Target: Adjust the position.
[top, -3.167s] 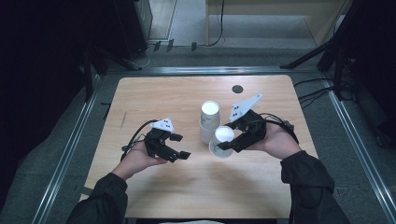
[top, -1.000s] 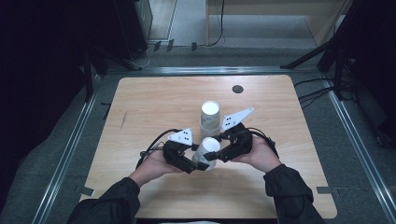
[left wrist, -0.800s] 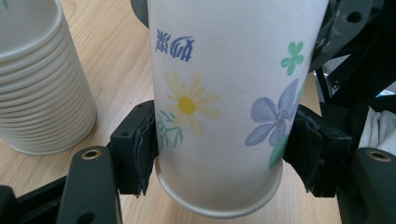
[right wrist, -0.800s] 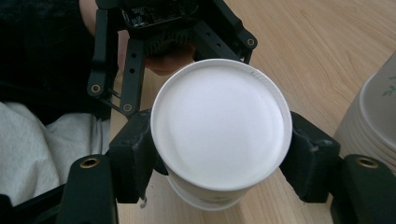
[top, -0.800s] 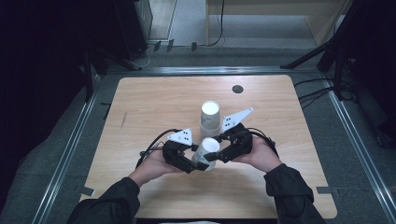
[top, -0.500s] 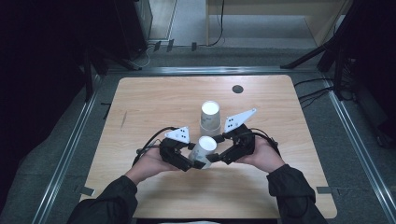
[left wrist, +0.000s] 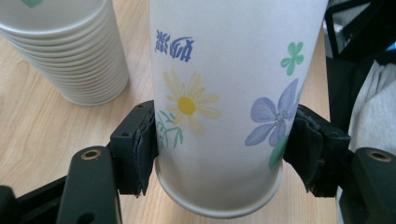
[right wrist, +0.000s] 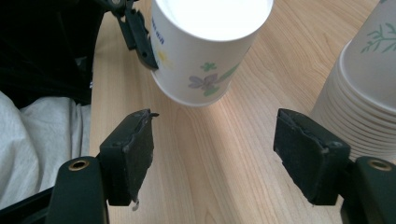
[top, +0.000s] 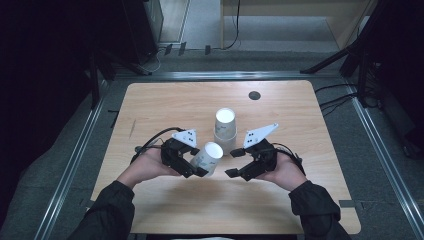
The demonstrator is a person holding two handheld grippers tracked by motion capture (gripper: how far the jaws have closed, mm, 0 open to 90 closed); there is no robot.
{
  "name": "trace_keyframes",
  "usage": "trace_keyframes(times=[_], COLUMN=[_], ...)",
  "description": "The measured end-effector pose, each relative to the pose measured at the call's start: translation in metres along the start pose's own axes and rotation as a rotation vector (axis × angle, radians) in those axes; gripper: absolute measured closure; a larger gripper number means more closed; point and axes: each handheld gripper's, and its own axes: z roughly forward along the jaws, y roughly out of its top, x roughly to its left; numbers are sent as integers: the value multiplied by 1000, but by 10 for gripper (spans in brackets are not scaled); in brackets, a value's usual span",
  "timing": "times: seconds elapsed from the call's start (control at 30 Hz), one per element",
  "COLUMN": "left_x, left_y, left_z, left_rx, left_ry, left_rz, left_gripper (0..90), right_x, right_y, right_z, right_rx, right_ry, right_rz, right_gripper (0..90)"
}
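Paper cup (left wrist: 224, 107) sits clamped in the left claw (left wrist: 224, 154); right claw (right wrist: 224, 154) gapes just beside it.

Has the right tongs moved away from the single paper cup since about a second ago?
Yes. The right tongs have let go and backed off to the right of the stack of cups, while the single cup sits in the left tongs.

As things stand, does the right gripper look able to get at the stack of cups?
Probably yes. The right gripper is open and holds nothing, and the stack of cups stands just beside it on bare table. The single cup sits in the left gripper, off that path.
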Motion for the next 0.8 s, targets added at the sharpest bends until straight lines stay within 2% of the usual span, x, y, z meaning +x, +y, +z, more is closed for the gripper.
trace_keyframes(times=[0.1, 0.17, 0.23, 0.33, 0.37, 0.47, 0.57, 0.8], left_x=[1, 3, 2, 2, 1, -3, -8, -14], left_y=[5, 10, 12, 12, 12, 10, 11, 14], left_z=[-3, -5, -4, 0, 2, 10, 20, 35], left_rx=[25, 64, 90, 110, 124, 154, 194, 221], left_ry=[3, 22, 44, 40, 43, 27, 20, -12], left_rz=[15, 32, 51, 53, 66, 73, 102, 128], left_gripper=[316, 316, 316, 316, 316, 315, 314, 312], right_x=[1, 1, 0, -2, -2, -3, -2, 2], right_y=[-1, -1, -2, -3, -3, -4, -2, 1], right_z=[1, 3, 4, 6, 7, 9, 13, 25], right_rx=[-5, -9, -10, -11, -12, -14, -12, -1], right_ry=[-5, -7, -9, -13, -15, -11, 1, 54], right_rz=[1, 1, 7, 9, 7, 4, -4, -20], right_gripper=[286, 286, 286, 287, 288, 289, 289, 289])
